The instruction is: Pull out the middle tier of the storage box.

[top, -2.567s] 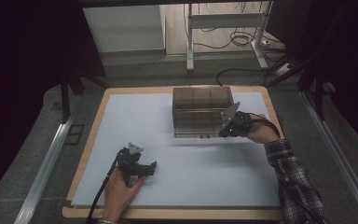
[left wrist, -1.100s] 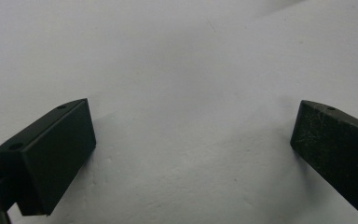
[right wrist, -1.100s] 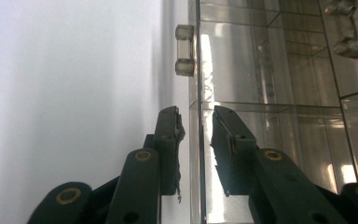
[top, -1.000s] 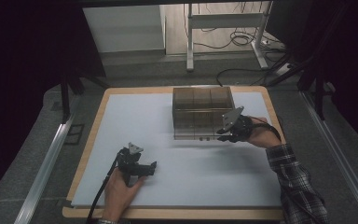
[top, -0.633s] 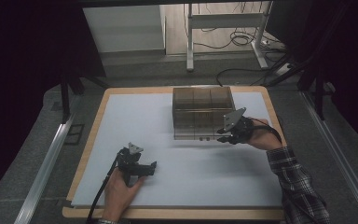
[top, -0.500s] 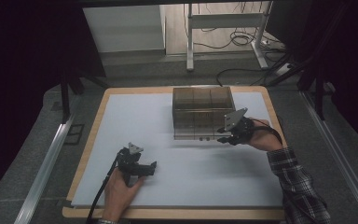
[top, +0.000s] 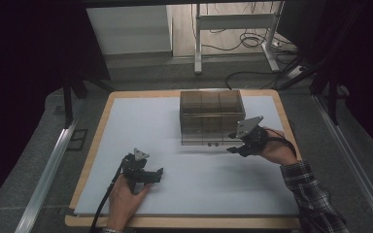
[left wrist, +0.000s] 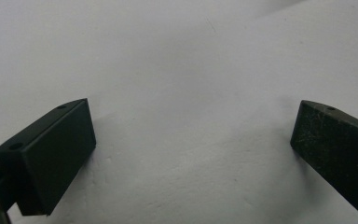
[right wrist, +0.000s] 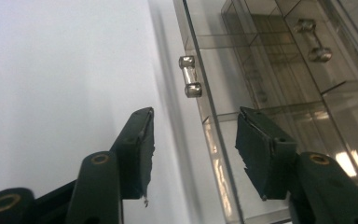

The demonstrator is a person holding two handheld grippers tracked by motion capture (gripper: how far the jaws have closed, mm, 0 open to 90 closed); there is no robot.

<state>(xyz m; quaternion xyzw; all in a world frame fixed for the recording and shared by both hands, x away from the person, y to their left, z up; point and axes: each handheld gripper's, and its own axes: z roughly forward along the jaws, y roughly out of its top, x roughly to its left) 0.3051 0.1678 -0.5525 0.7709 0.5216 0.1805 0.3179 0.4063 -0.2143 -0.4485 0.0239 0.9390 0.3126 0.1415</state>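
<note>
Right gripper (top: 234, 147) drops back from box (top: 210, 115) front, now near its low right corner, jaws apart, lined on handle (right wrist: 189, 76). Likely drawer pull coming. Left gripper (top: 151, 174) parked, jaws spread, empty.

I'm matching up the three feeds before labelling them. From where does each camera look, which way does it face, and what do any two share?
High view: above the person's side, facing forward and down on the table; both forearms, left gripper, right gripper.
Left gripper view: on that gripper, facing the white surface between its open jaws.
Right gripper view: on that gripper, facing the clear drawer box and its metal handle.
Shared: the high and right gripper views both show the box.
</note>
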